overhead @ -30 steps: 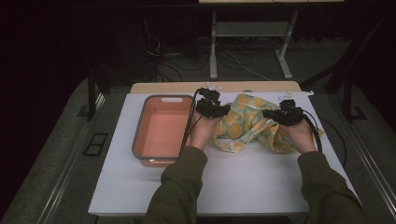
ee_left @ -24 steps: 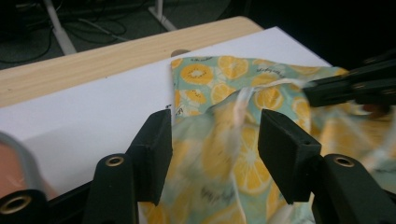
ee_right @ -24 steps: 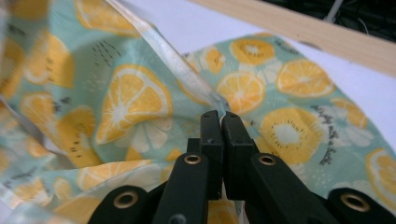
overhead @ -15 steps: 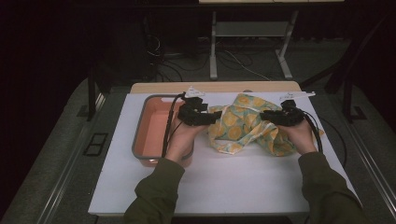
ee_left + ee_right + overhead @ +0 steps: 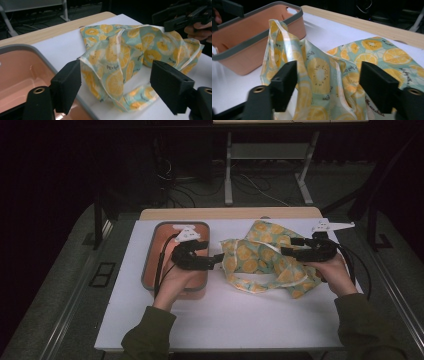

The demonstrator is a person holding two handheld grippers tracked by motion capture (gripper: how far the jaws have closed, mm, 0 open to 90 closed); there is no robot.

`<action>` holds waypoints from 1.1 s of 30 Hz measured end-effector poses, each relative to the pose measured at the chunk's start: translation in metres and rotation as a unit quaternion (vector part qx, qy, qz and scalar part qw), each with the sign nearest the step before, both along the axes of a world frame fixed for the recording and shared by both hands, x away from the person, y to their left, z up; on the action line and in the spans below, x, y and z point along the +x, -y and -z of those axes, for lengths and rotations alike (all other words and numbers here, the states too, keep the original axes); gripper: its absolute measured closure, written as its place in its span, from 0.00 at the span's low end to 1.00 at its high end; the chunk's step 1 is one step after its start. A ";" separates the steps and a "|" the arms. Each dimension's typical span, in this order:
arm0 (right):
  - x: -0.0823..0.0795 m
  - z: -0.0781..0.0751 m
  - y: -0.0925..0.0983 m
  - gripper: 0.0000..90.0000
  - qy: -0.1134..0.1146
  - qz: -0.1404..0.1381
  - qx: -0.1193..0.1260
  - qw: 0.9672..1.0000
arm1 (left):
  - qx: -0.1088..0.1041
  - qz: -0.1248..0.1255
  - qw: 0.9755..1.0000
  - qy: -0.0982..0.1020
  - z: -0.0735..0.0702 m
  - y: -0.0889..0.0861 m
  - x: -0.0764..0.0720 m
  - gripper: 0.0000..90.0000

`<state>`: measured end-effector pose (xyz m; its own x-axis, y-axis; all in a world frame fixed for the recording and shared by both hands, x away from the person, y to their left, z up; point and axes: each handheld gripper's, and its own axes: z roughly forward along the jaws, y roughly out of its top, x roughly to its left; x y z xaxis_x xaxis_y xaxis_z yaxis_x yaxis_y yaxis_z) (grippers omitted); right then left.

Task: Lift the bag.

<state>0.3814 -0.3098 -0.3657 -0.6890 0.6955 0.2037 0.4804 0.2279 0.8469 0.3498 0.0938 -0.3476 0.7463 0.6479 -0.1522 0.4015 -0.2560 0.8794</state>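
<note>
Yellow citrus-print cloth (image 5: 265,257) lies crumpled at centre-right of the high view on the white table (image 5: 225,315); my left gripper (image 5: 212,262) hovers over the salmon bin (image 5: 150,255), my right gripper (image 5: 292,247) over the cloth. In the left gripper view I see jaws apart, cloth between and beyond. Right gripper view: jaws apart, cloth rising between, bin upper left.

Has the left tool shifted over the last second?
Yes. The left tool moved left, from above the yellow lemon-print cloth to over the orange plastic bin's right rim.
</note>
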 end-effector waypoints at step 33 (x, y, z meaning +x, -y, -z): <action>-0.107 0.039 0.017 0.13 0.045 -0.025 -0.032 0.998 | 0.012 0.024 0.999 0.039 0.041 -0.087 -0.079 0.00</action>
<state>0.2748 -0.3272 -0.4049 -0.7365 0.6696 0.0960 0.3900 0.3044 0.8691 0.2705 0.1813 -0.3883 0.7859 0.6135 -0.0773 0.3194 -0.2957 0.9003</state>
